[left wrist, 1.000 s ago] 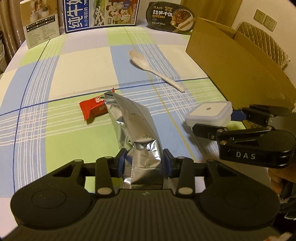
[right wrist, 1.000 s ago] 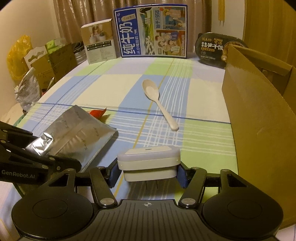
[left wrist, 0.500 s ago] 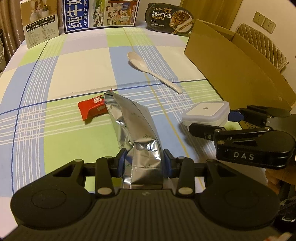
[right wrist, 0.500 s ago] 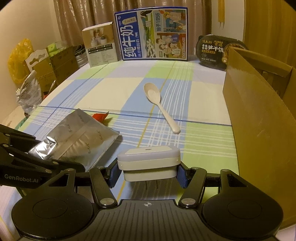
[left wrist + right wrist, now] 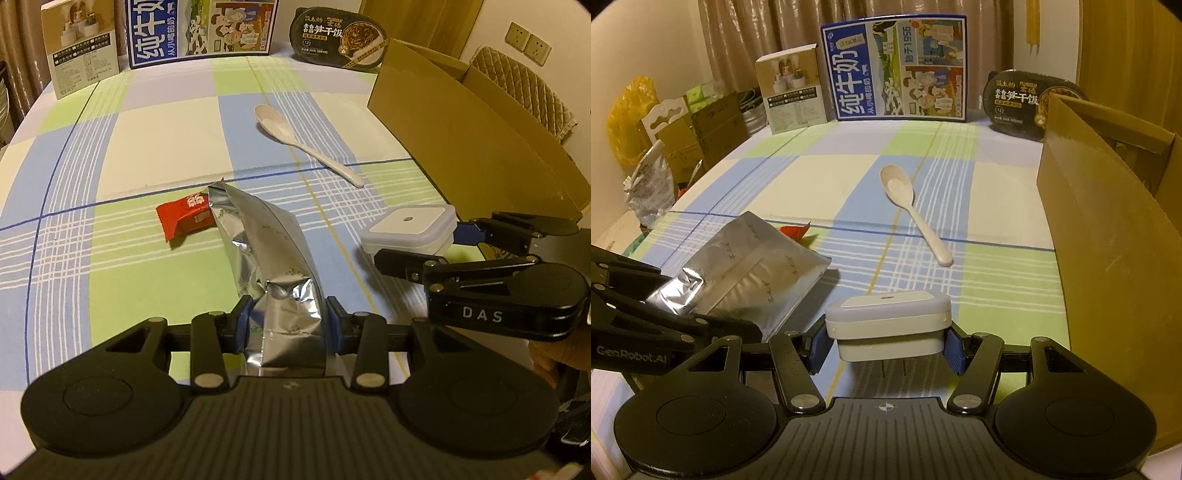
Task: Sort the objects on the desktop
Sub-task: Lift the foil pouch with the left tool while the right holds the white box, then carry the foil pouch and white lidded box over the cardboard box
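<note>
Checked tablecloth [image 5: 155, 147] bears one spoon [image 5: 295, 140], one red packet [image 5: 183, 218].

pouch [image 5: 266, 240]: silver | wrapper [image 5: 183, 218]: red | tablecloth [image 5: 147, 147]: blue-green-cream plaid | spoon [image 5: 295, 136]: white

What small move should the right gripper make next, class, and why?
Probably carry the night light rightward, up over the cardboard box. The right gripper is shut on it, its prongs hanging clear of the table, and the open box stands just to its right.
</note>
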{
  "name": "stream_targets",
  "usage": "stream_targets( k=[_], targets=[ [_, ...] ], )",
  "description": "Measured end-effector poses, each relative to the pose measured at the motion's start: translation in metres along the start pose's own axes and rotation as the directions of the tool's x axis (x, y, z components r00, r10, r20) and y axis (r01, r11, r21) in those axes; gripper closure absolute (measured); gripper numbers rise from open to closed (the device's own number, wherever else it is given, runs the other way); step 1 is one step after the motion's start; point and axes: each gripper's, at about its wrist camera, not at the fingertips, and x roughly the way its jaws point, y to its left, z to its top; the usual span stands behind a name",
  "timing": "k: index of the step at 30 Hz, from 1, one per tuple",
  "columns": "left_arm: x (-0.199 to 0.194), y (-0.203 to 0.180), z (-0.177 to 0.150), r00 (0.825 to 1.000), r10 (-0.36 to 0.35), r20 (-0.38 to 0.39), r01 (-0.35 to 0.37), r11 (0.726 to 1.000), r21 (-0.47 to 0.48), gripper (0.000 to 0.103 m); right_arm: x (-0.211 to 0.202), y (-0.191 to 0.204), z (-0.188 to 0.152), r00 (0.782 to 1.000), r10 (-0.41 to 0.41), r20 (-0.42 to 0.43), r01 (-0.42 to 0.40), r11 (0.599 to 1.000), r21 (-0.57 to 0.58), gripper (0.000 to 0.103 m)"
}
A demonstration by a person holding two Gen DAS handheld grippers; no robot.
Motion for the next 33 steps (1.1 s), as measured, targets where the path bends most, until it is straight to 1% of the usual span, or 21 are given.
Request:
stream_targets(
  k=[4, 7, 11, 15, 22, 26, 33],
  targets=[
    [-0.006, -0.002, 0.001, 1.000, -0.003, 0.017, 0.003, 1.000, -0.003, 0.067, -0.004, 0.001, 0.000, 1.000, 0.001, 0.007, -0.001, 1.000, 0.010, 0.045],
    [-0.014, -0.003, -0.001, 0.999, -0.003, 0.032, 0.003, 1.000, 0.001, 0.067, -0.016, 0.000, 0.002, 1.000, -0.006, 0.030, 0.005, 0.999, 0.037, 0.045],
    [-0.029, -0.006, -0.004, 0.998, 0.010, 0.056, -0.010, 1.000, -0.001, 0.067, -0.037, 0.007, 0.001, 0.999, -0.001, 0.053, -0.002, 0.999, 0.052, 0.045],
    [-0.045, -0.014, -0.012, 0.997, 0.009, 0.077, -0.006, 0.999, -0.037, 0.067, -0.063, 0.013, 0.000, 0.997, -0.006, 0.080, 0.001, 0.998, 0.058, 0.045],
    [-0.079, -0.035, -0.029, 0.993, 0.008, 0.119, 0.003, 0.995, -0.096, 0.067, -0.113, 0.009, -0.002, 0.991, -0.014, 0.133, -0.001, 0.994, 0.110, 0.045],
    [-0.099, -0.053, -0.031, 0.990, 0.004, 0.142, 0.010, 0.996, -0.094, 0.067, -0.139, 0.008, 0.000, 0.985, -0.017, 0.169, -0.005, 0.992, 0.126, 0.045],
    [-0.130, -0.084, -0.031, 0.982, -0.011, 0.188, 0.026, 0.997, -0.074, 0.067, -0.171, 0.003, -0.002, 0.980, -0.029, 0.198, 0.004, 0.992, 0.125, 0.045]
  ],
)
